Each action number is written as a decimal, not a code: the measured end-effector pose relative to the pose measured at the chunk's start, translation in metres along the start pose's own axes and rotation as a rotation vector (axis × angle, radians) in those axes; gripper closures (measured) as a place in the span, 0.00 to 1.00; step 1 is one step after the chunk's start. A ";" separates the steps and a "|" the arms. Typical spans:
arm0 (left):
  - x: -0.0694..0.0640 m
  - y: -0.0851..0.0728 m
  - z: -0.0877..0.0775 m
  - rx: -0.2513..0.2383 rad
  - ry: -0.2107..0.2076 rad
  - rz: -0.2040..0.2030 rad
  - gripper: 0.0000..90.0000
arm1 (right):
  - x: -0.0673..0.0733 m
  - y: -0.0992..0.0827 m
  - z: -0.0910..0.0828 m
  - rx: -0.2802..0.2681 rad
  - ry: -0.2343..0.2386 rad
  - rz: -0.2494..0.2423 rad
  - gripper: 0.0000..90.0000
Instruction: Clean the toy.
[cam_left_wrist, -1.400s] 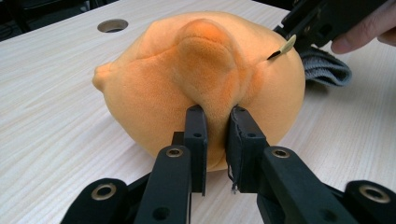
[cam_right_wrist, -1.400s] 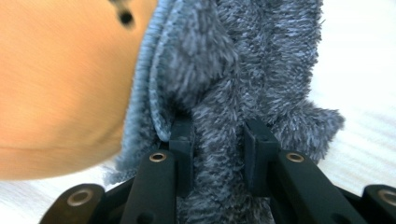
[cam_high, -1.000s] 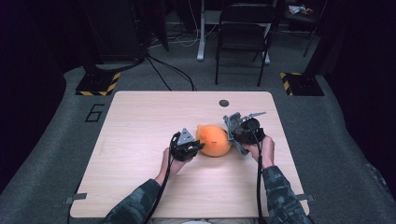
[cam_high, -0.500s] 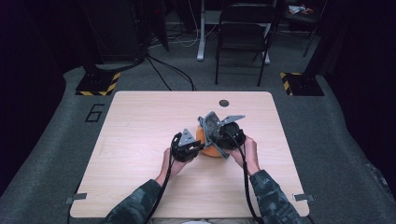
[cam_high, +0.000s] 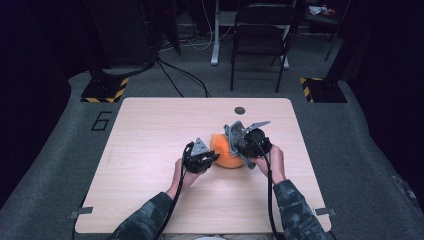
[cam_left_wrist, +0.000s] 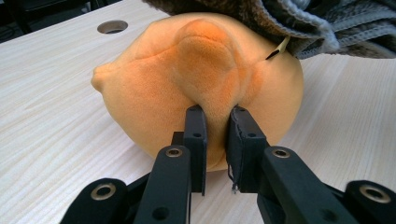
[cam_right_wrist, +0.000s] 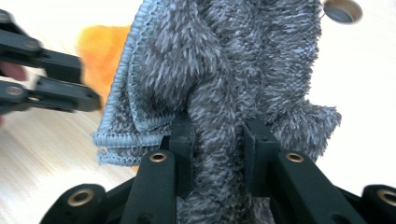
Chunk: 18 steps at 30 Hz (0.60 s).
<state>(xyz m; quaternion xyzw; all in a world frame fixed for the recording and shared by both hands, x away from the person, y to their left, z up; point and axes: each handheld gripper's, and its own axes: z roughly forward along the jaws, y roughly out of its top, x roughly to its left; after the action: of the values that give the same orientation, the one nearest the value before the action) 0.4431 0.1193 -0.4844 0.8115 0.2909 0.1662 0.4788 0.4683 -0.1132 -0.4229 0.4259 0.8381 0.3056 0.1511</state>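
Observation:
An orange plush toy (cam_high: 226, 152) lies on the wooden table (cam_high: 150, 150) between the two hands. My left gripper (cam_left_wrist: 217, 119) is shut on a fold of the plush toy (cam_left_wrist: 196, 79), its fingers (cam_left_wrist: 196, 135) pinching the soft fabric from the toy's left side. My right gripper (cam_right_wrist: 217, 126) is shut on a grey fluffy cloth (cam_right_wrist: 233, 65), which hangs bunched between its jaws over the toy's right side. In the high view the left gripper (cam_high: 212, 159) sits left of the toy and the right gripper (cam_high: 239, 150) leans over it from the right, with the grey cloth (cam_high: 234, 136) just visible beside it.
A round cable hole (cam_high: 240, 110) lies in the table's far edge, also seen as a round hole (cam_left_wrist: 112, 26) beyond the toy. A folding chair (cam_high: 260, 40) and stands with cables are on the floor behind the table.
My right gripper swung left over the toy and has now drawn back right a little with the grey cloth. The left gripper kept still on the toy.

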 end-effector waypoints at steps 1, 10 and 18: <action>0.000 0.000 0.000 0.001 0.001 0.001 0.87 | -0.003 -0.001 0.001 0.008 -0.008 0.002 0.77; 0.000 0.000 0.000 0.002 -0.006 -0.001 0.87 | -0.024 -0.012 0.011 0.063 -0.040 0.067 0.77; 0.000 0.000 0.000 0.002 -0.004 0.002 0.87 | -0.041 -0.026 0.026 0.124 -0.059 0.128 0.77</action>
<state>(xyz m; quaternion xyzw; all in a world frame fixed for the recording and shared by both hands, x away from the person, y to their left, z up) 0.4434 0.1195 -0.4849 0.8126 0.2893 0.1647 0.4784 0.4896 -0.1477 -0.4598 0.4959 0.8217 0.2493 0.1294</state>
